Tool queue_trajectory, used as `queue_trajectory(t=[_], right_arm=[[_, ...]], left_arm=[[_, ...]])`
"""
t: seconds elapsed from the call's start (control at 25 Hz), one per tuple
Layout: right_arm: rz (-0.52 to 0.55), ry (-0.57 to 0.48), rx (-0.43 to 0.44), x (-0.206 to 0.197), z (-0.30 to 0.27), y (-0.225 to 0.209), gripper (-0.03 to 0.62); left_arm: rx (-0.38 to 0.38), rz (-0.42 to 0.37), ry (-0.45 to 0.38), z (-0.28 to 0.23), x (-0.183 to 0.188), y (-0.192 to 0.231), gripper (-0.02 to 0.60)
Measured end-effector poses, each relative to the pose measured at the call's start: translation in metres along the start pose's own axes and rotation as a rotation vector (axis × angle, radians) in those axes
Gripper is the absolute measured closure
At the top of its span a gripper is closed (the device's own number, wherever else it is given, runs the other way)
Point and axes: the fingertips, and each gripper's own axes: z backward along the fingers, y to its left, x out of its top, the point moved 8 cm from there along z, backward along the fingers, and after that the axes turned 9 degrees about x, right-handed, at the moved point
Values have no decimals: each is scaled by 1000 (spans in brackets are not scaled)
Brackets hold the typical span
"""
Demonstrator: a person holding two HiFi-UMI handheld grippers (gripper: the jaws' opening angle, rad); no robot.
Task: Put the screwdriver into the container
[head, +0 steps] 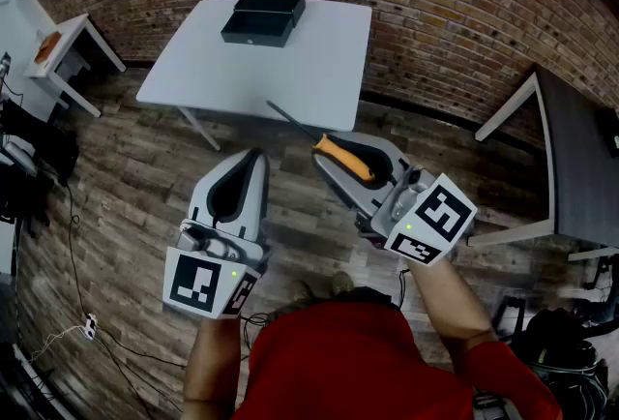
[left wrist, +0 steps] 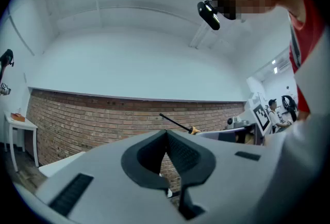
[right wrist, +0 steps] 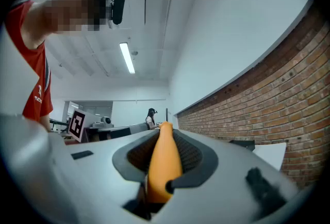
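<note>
Our right tongs (head: 334,160) grip the orange handle of the screwdriver (head: 346,160), its shaft pointing toward the white counter (head: 309,70). The black container (head: 263,17) sits at the counter's far side, well apart. Our left tongs (head: 253,157) are closed on nothing.

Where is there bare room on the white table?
The white table is bare from the black container to its near edge, plus strips on either side of it. Only the far-edge middle is taken. The right tool holds the screwdriver, its shaft pointing toward the near edge.
</note>
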Motion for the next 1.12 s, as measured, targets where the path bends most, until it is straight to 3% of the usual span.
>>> queue_trajectory(t=[0.52, 1.12], right_arm=[[-18, -2, 14, 0, 14, -27, 503], [8, 5, 64, 16, 44, -80, 503]], left_arm=[[26, 5, 12, -25, -10, -10, 568], [112, -48, -11, -71, -8, -32, 568]])
